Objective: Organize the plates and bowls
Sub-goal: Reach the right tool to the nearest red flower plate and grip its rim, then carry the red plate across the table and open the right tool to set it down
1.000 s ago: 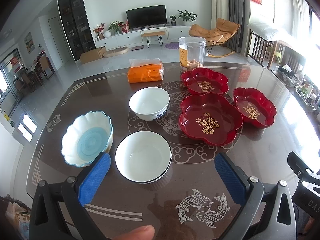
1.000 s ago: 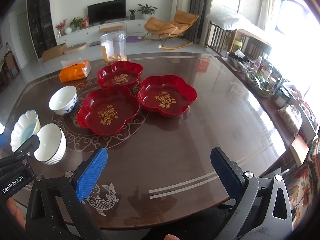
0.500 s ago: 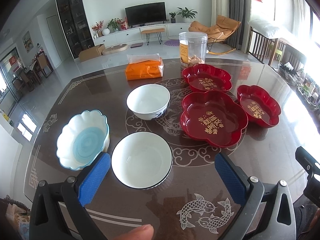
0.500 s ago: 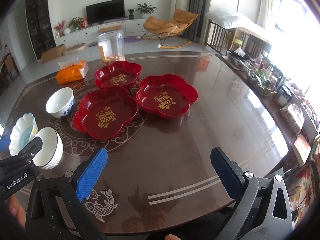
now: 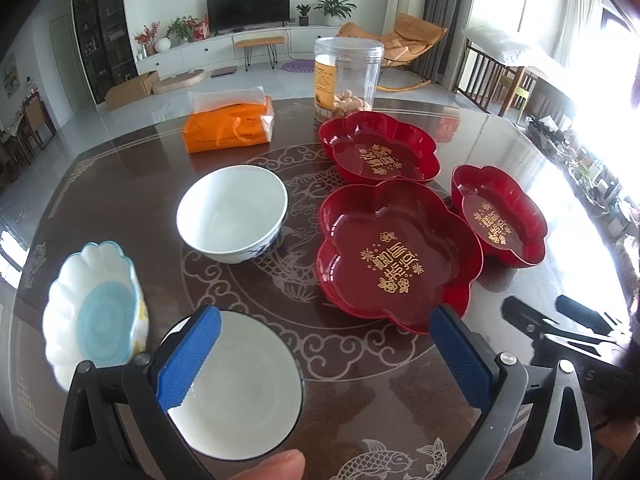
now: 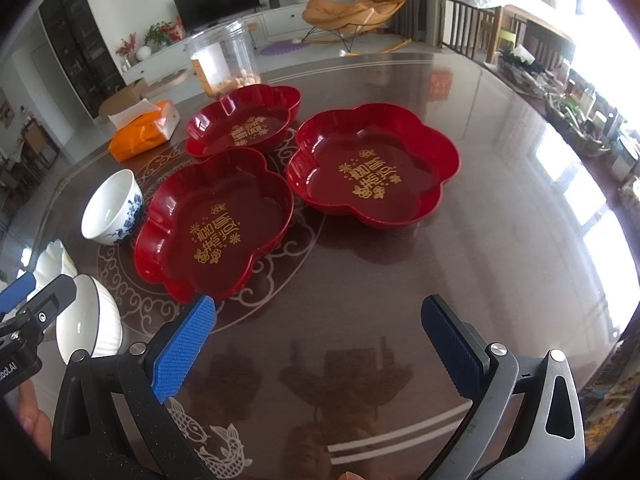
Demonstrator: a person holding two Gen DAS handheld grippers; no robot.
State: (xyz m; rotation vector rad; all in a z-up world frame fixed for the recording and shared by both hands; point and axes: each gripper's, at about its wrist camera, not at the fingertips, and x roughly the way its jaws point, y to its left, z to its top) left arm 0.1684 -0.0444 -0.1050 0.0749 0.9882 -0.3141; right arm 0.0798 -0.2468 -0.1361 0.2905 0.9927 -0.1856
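Observation:
Three red flower-shaped plates lie on the dark table: a near one (image 5: 394,254) (image 6: 216,224), a far one (image 5: 378,148) (image 6: 244,124) and a right one (image 5: 498,214) (image 6: 372,168). A white bowl with blue pattern (image 5: 232,212) (image 6: 112,208) stands left of them. A plain white bowl (image 5: 240,392) (image 6: 88,328) sits under my open left gripper (image 5: 326,358), whose left fingertip hangs over its rim. A scalloped white and blue bowl (image 5: 96,312) lies at the left. My right gripper (image 6: 320,346) is open over bare table, its left fingertip near the near plate's edge.
An orange tissue pack (image 5: 228,126) (image 6: 142,134) and a clear plastic jar of snacks (image 5: 346,76) (image 6: 226,64) stand at the far side of the table (image 6: 500,240). Cluttered baskets line the right edge. A thumb tip (image 5: 272,466) shows at the bottom.
Both grippers have moved forward and lower over the table. The plain white bowl now lies beneath the left gripper's left finger; the red plates appear closer in both views.

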